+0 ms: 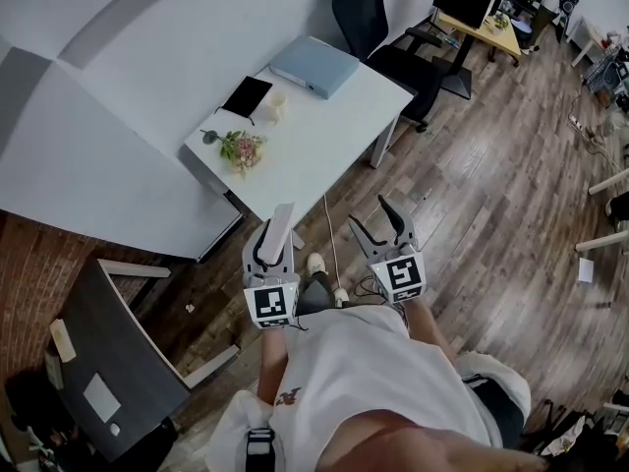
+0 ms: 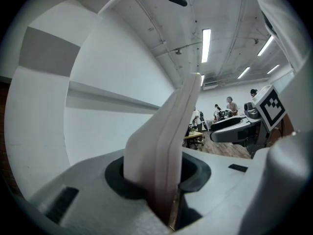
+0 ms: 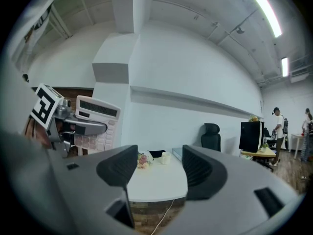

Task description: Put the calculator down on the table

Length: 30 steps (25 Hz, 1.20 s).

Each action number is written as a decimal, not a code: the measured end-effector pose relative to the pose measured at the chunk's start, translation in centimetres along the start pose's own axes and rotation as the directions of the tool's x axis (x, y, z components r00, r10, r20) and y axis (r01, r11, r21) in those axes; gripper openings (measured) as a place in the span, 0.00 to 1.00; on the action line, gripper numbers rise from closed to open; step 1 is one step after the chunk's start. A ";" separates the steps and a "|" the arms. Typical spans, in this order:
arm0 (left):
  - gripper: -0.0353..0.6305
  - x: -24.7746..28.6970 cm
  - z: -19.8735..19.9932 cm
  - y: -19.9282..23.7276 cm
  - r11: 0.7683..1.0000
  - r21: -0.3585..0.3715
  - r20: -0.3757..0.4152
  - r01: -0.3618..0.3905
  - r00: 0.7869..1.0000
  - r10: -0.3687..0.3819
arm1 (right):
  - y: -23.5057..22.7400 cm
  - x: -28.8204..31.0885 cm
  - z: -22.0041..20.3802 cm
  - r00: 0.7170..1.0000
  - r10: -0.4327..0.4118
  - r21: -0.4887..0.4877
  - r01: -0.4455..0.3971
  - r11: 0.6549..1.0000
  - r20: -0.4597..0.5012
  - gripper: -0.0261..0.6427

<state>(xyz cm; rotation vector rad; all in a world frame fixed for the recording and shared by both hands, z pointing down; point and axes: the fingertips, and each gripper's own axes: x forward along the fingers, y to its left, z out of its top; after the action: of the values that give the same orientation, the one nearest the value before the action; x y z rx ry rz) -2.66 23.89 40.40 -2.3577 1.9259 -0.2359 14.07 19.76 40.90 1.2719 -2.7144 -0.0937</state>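
Note:
My left gripper (image 1: 273, 236) is shut on a white calculator (image 1: 281, 226), which stands upright and edge-on between its jaws (image 2: 168, 146). In the right gripper view the calculator (image 3: 98, 116) shows its display and keys, held at the left. The right gripper (image 1: 380, 219) stands open with nothing between its dark pads (image 3: 117, 165). Both grippers hover above the wooden floor, short of the white table (image 1: 324, 136), which lies ahead (image 3: 156, 180).
On the table lie a blue-grey box (image 1: 314, 65), a black pad (image 1: 247, 95), a small white cup (image 1: 275, 106) and a flower bunch (image 1: 242, 148). A black office chair (image 1: 378, 28) stands beyond it. A dark desk (image 1: 108, 362) is at the lower left. A white cable (image 1: 332, 239) runs down from the table.

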 end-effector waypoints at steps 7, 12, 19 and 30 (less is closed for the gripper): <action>0.23 2.6 -0.1 1.4 1.000 -0.001 0.009 0.011 1.000 -0.011 | -1.1 2.4 0.1 1.000 -0.018 -0.001 0.018 1.000 -0.005 0.47; 0.23 5.2 -0.3 3.1 1.000 -0.004 0.014 0.019 1.000 -0.019 | -2.0 5.3 0.3 1.000 -0.027 -0.002 0.027 1.000 -0.007 0.47; 0.23 8.9 -0.5 5.2 0.999 -0.007 0.012 0.037 0.999 -0.037 | -3.5 9.1 0.5 0.999 -0.043 0.000 0.043 0.999 -0.015 0.47; 0.23 14.1 -0.7 8.3 0.996 -0.021 0.018 0.087 0.996 -0.087 | -5.1 13.9 0.8 0.995 -0.090 0.002 0.090 0.996 -0.046 0.46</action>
<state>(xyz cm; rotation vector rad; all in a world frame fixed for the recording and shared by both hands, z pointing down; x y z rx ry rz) -8.07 8.39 40.61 -2.4517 1.8299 -0.2016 9.03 5.78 40.96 1.3794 -2.6203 -0.0680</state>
